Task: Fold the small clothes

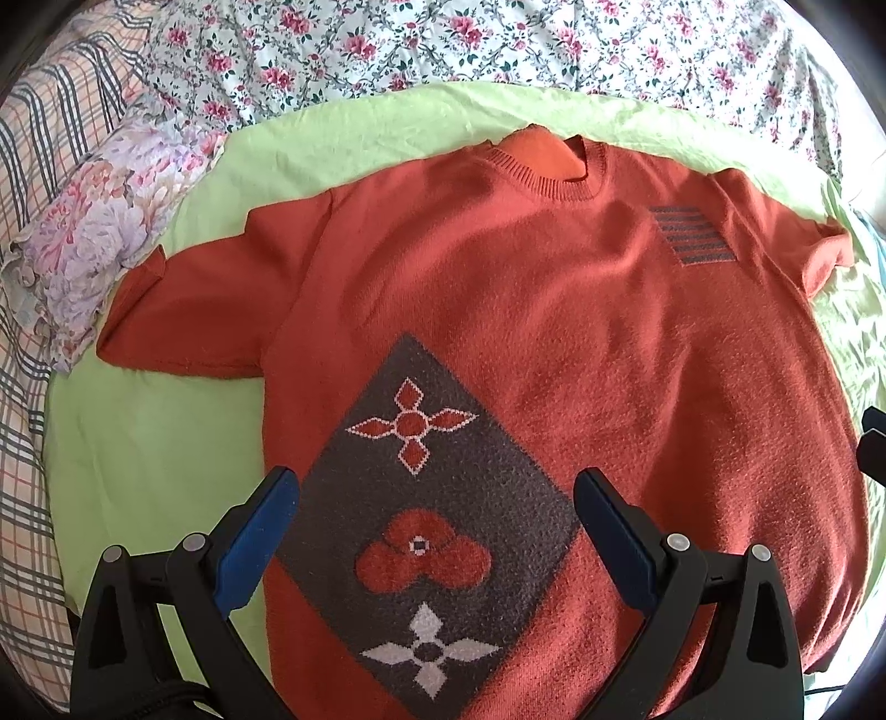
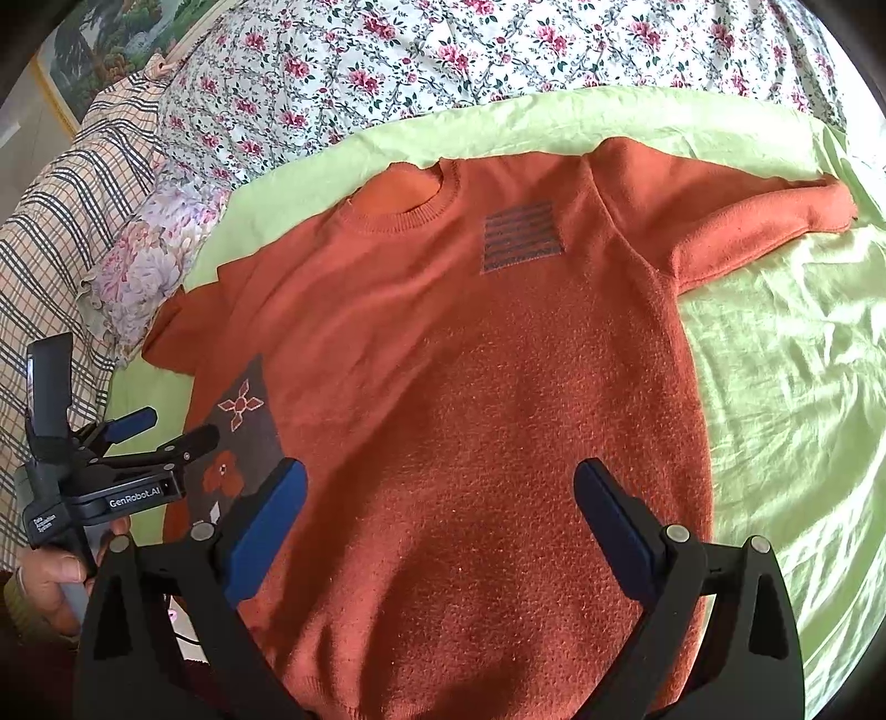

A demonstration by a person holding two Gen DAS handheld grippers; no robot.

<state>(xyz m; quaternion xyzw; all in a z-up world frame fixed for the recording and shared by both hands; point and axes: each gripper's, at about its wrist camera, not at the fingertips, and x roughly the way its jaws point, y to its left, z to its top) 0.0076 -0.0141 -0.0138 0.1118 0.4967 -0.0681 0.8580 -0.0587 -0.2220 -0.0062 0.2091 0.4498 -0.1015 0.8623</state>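
An orange short-sleeved knit sweater lies flat and face up on a light green sheet, collar at the far side. It has a grey diamond panel with flower motifs at its lower left and a grey striped patch on the chest. It also shows in the right wrist view. My left gripper is open and empty, above the diamond panel near the hem. My right gripper is open and empty, above the sweater's lower right half. The left gripper also shows in the right wrist view, held by a hand.
The green sheet lies on a bed with a floral quilt at the far side. A pastel floral pillow and a plaid cloth sit at the left. A framed picture hangs at the upper left.
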